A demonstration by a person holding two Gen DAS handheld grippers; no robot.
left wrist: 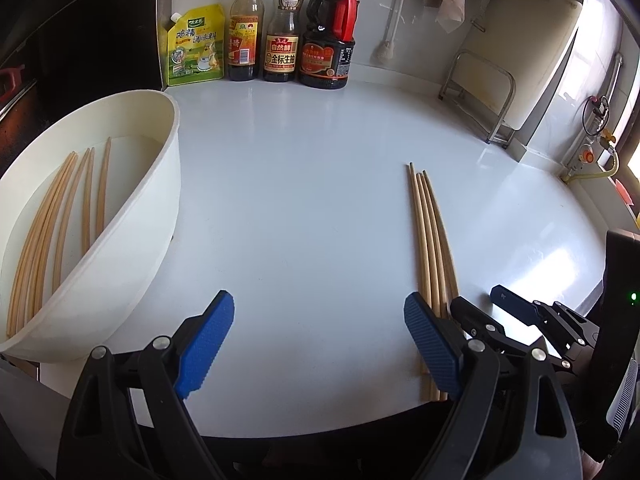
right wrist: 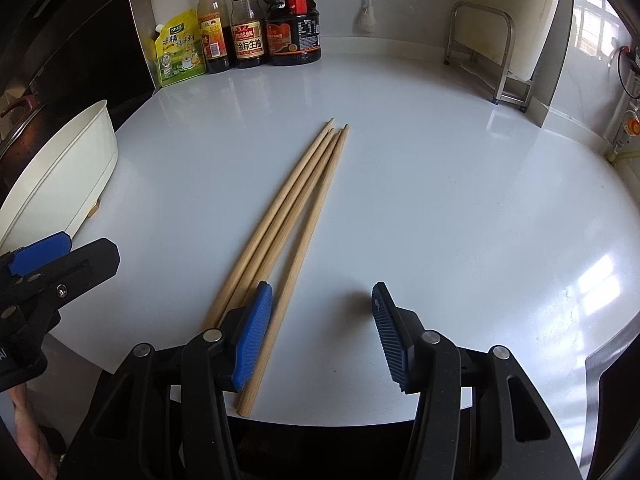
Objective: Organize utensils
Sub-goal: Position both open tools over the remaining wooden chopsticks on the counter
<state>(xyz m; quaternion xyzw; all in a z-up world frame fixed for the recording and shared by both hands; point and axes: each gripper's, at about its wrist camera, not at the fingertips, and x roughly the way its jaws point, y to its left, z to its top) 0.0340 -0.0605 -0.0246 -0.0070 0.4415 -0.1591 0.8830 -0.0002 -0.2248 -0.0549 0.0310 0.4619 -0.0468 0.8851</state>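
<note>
Several wooden chopsticks [left wrist: 430, 240] [right wrist: 296, 204] lie side by side on the white counter [left wrist: 300, 200], their thick ends at the near edge. At the left stands a white tub [left wrist: 168, 152] [right wrist: 80, 160] with several more chopsticks [left wrist: 64, 208] inside. My left gripper [left wrist: 318, 332] is open over bare counter between the tub and the loose chopsticks, holding nothing. My right gripper [right wrist: 320, 332] [left wrist: 480, 300] is open low over the chopsticks' near ends. One chopstick runs just inside its left pad [right wrist: 254, 336], ungripped, and the others pass under that pad. The left gripper's blue fingertip [right wrist: 40, 252] shows at the edge of the right wrist view.
Three sauce bottles [left wrist: 280, 40] and a yellow seasoning pouch [left wrist: 196, 46] stand against the back wall. A metal rack holding a cutting board [left wrist: 500, 92] is at the back right. A dark stove area [left wrist: 60, 60] lies left of the tub. The counter's near edge runs just under both grippers.
</note>
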